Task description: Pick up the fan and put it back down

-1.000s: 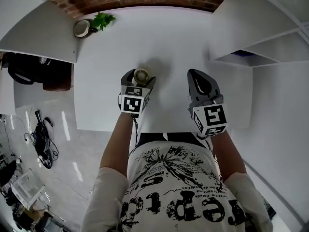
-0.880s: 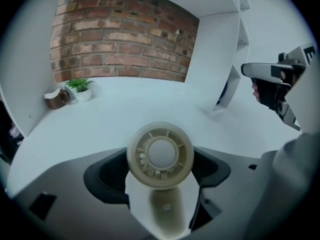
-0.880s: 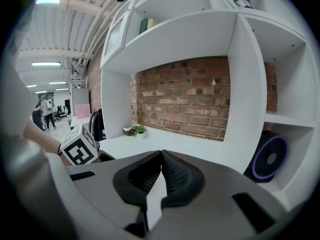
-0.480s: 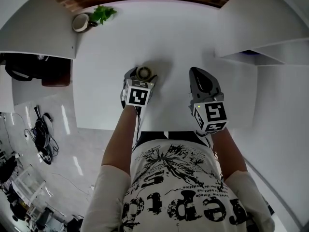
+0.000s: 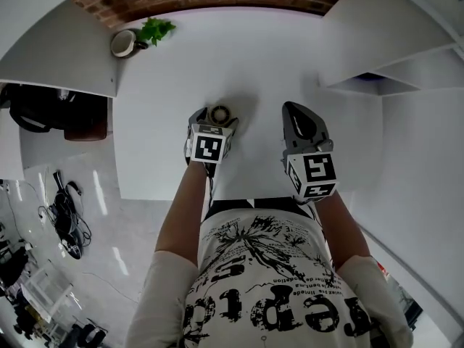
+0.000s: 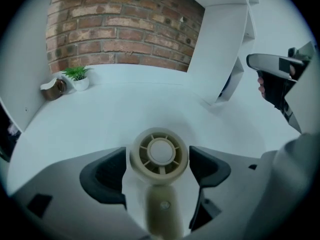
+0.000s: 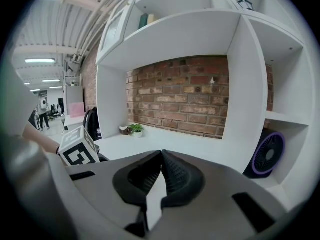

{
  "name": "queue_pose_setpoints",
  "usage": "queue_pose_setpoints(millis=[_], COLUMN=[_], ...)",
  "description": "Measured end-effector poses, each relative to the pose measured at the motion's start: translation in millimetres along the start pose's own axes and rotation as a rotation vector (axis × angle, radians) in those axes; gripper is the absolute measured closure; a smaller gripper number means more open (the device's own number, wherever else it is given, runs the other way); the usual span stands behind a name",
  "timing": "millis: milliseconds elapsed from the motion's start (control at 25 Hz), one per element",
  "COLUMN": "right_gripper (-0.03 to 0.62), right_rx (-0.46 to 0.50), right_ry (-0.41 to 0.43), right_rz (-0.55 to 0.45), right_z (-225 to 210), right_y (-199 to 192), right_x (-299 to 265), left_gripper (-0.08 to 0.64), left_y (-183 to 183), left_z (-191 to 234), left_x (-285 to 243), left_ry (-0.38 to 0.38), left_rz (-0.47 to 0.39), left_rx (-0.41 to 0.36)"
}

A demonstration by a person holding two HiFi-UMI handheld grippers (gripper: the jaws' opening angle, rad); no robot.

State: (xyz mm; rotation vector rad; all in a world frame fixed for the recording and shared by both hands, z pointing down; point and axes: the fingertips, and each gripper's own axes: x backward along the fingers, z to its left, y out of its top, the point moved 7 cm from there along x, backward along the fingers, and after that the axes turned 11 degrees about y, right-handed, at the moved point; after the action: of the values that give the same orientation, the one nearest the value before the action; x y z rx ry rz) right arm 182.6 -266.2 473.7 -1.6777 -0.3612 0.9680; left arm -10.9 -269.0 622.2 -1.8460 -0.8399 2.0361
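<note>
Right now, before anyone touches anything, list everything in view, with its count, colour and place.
small fan: one, cream, between the left claw's jaws
table: one, white, in front of the person
plant: one, green, table's far left corner
cup: one, white rim, beside the plant
big fan: one, black and purple, in a shelf compartment at right
shelves: several, white, both sides of the table
brick wall: one, red-brown, behind the table
bag: one, black, left of the table
left claw: one, grey, jaws apart round the small fan
right claw: one, grey, jaws shut, empty
</note>
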Motion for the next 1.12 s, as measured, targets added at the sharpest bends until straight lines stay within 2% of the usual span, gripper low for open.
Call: queue_pose_setpoints(millis=[120,280,440,520,600,680,920,1040,1120], right_gripper=[0.577,0.577,0.577,0.577,0.577,0.577,0.577,0.577,0.578], right_rx=[-0.001,0.02,0.033,0.04,0.053,0.063,0.099,0.128,0.147], right_ry=[-0.012,-0.012,-0.011,-0.006,-0.002,0.007,0.017,0.013,0.015], right_rz=[-0.015,-0.031,-0.073,-0.099,-0.131,-0.167,-0.256,-0.284,-0.31], right_z=[8,24,40,47,52,55,75,82,85], right_y=[8,20,33,41,47,51,81,92,98], right_x=[9,19,32,41,50,58,84,93,98], left_gripper=[0.179,0.179,0.183,0.235,0.335,0.375,0.539,0.546,0.546], left_y=[10,38,66,77,83,85,80,74,71], left_z=[2,9,16,19,20,20,24,30,36], left_x=[23,67,119,151,181,206,275,296,306], left_ry=[-0.026,-0.063,-0.089,-0.097,-0.089,-0.08,-0.082,-0.12,-0.111], left_rz=[-0.061,-0.238,-0.435,-0.535,-0.633,-0.704,-0.835,-0.844,-0.855], left_rx=[0.003,0.024,-0.03,-0.047,-0.058,-0.079,-0.123,-0.133,-0.131])
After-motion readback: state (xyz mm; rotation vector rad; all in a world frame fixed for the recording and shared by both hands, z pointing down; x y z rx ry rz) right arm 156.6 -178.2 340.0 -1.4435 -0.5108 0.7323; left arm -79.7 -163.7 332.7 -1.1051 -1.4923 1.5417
